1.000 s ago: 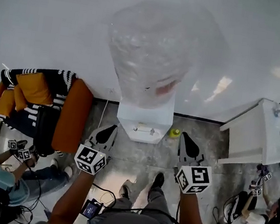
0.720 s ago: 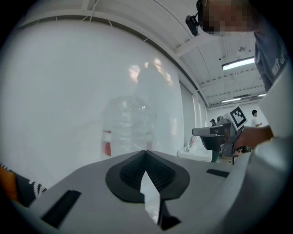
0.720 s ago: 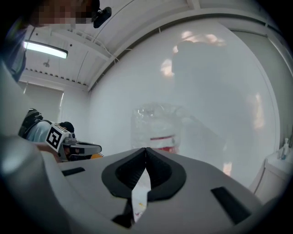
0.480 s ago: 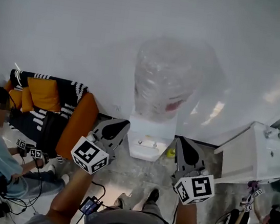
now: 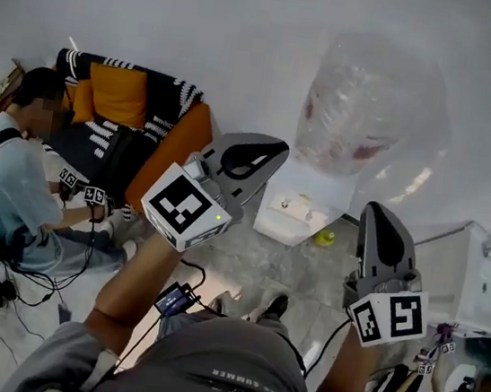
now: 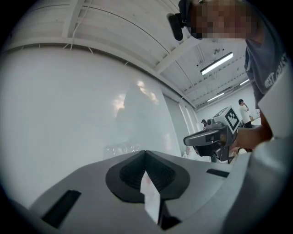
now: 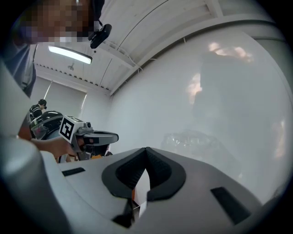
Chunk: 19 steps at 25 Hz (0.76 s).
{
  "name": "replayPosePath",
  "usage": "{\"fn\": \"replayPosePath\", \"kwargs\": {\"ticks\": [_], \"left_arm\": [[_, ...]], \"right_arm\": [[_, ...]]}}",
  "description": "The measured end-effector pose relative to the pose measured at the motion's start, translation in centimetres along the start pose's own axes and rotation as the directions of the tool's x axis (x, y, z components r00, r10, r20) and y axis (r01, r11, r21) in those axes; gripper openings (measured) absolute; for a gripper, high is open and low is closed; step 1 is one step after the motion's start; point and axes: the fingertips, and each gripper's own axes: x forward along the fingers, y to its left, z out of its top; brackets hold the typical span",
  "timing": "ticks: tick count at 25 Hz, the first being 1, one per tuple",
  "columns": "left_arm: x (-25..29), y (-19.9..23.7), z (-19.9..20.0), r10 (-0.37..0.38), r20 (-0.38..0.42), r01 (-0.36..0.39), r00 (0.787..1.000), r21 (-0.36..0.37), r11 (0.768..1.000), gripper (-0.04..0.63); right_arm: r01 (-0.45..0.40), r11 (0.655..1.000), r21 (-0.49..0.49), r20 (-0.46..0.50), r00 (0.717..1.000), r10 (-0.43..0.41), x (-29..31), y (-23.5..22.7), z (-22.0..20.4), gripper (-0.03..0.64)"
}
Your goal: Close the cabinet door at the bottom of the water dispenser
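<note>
The water dispenser (image 5: pixel 300 215) is seen from above, a white body with a big clear bottle (image 5: pixel 371 109) on top. Its bottom cabinet door is hidden from this angle. My left gripper (image 5: pixel 275 149) is held high, left of the bottle, jaws shut on nothing. My right gripper (image 5: pixel 377 211) hangs to the dispenser's right, also shut and empty. In the left gripper view the left gripper (image 6: pixel 145 156) points at the white wall, with the right gripper (image 6: pixel 208 137) beside it. From the right gripper (image 7: pixel 146 153) view, the bottle (image 7: pixel 192 139) shows faintly ahead.
A sofa with orange cushions (image 5: pixel 118 100) stands left of the dispenser, and a person (image 5: pixel 13 176) sits in front of it. A white cabinet (image 5: pixel 479 278) is at the right. A small yellow-green object (image 5: pixel 324 238) lies on the floor by the dispenser. Cables trail across the floor.
Both grippers have risen, the left one most, close to the head camera. The head view has swung, so the dispenser now sits further right and the seated person is in fuller view.
</note>
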Motion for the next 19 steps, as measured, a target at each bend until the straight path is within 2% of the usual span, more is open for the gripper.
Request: {"fn": "replayPosePath", "kwargs": {"ticks": [8,19], "left_arm": [[-3.1,-0.4,0.3,0.036,-0.006,-0.036,0.999,0.008,0.999,0.015],[-5.5,-0.1,0.9,0.032,0.014,-0.032,0.999,-0.025,0.999,0.015]], "right_arm": [[-0.028,1.000,-0.012,-0.016,0.999,0.028,-0.5,1.9,0.3,0.028],[-0.029,0.999,-0.024,-0.044,0.999,0.028,0.6,3.6,0.2,0.028]]}}
